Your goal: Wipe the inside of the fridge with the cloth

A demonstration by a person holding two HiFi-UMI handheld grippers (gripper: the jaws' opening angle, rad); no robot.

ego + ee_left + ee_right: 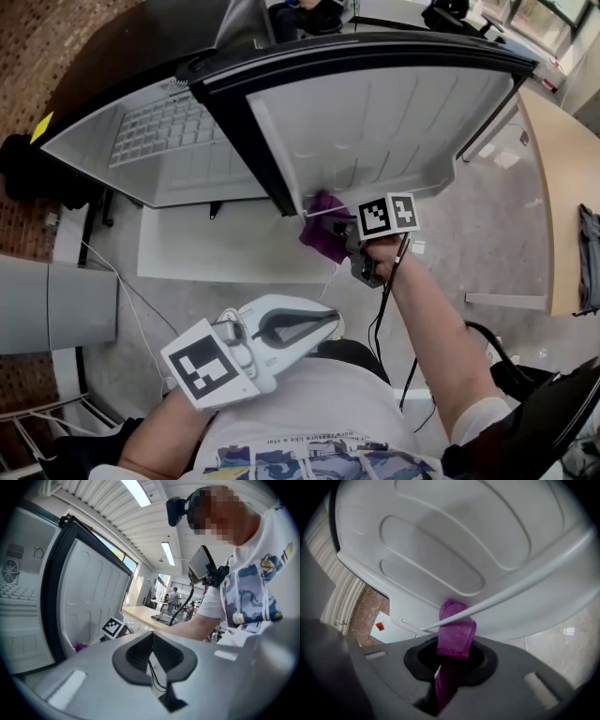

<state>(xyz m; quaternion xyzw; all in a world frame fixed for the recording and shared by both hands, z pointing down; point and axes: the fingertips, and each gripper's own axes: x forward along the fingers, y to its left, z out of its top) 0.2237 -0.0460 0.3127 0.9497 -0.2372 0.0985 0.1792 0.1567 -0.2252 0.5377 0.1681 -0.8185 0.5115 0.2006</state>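
The fridge stands open; its white inner door liner (394,122) faces me, and the shelved interior (169,141) lies to the left. My right gripper (345,234) is shut on a purple cloth (323,232) that is pressed against the door's lower edge. In the right gripper view the cloth (455,630) folds up from the jaws, under a white door rail (525,583) and against the liner (454,541). My left gripper (330,319) hangs low near my body, shut on nothing, away from the fridge. From the left gripper (151,641) view the door (93,602) stands at the left.
A black door frame (244,141) separates door and interior. A wooden table (562,187) stands at the right. A grey cylinder (47,305) stands at the left, above thin wire racks at the bottom left. A black cable (384,300) runs down from the right gripper.
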